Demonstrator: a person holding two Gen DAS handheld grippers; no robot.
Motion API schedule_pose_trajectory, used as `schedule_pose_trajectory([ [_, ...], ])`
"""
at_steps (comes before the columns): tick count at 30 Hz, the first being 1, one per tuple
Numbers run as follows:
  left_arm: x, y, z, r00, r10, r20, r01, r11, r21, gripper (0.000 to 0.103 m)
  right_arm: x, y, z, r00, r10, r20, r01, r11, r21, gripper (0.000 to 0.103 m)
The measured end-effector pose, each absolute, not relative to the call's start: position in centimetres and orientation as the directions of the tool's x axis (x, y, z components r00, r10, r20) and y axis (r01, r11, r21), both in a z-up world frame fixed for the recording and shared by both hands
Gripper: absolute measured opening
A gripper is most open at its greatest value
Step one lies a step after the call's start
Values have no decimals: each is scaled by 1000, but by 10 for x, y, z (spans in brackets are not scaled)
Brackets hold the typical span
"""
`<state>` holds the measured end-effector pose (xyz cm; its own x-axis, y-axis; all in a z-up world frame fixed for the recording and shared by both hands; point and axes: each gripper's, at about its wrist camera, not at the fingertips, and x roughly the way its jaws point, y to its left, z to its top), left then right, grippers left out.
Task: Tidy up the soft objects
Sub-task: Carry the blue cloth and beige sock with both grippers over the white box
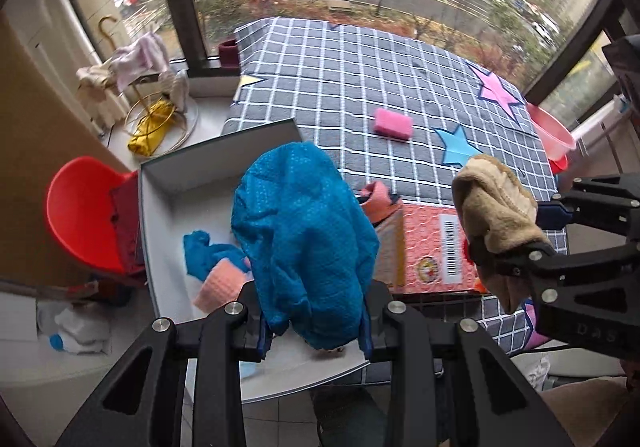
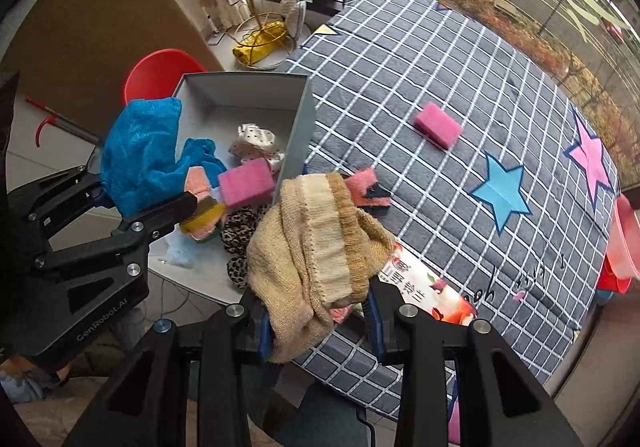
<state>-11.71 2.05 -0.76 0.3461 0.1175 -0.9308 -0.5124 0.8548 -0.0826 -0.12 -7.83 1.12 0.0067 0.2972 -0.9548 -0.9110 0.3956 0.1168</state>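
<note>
Left gripper [image 1: 316, 323] pinches a blue cloth [image 1: 304, 239], jaws pressed in on the bunched fabric; cloth hangs over the near part of the grey box [image 1: 218, 143]. Right gripper [image 2: 318, 327] pinches a tan knit sock [image 2: 316, 247] the same way, held above the table edge just right of the box wall.

Step in hand, by my read: both pieces are lifted and on the way to the box, i.e. mid-carry, drop-off not yet done. Blue cloth is already over the opening; sock is beside it, not over it.

Next move calls for: bring the sock leftward past the box's right wall, lower both, then let the jaws spread so each piece falls inside. Watch that fabric doesn't drape over the wall or snag on a finger. Grippers sit close together, so some care w/ clearance.

Containers:
- Grey box, open top, at table's left edge. Inside: a pink sponge [image 2: 246, 183], a smaller blue rag [image 2: 200, 155], white polka-dot fabric [image 2: 256, 143], a peach knit piece [image 1: 218, 287], leopard-print items [image 2: 240, 223], something yellow, partly hidden so can't name it.
- Red-patterned carton [image 1: 432, 247] lies flat on the table by the box; contents not visible.

Left on the checked tablecloth [image 2: 400, 59]: another pink sponge [image 2: 438, 125], well apart from the box, and a pink-and-black sock [image 2: 368, 187] near the box wall. Both prob. still to go in.
</note>
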Motion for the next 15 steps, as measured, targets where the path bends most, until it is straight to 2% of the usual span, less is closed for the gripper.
schedule_pose_trajectory([
  [15, -152, 52, -21, 320, 131, -938, -614, 783, -100, 35, -31, -33, 11, -15, 279, -960, -954, 284, 98, 37],
])
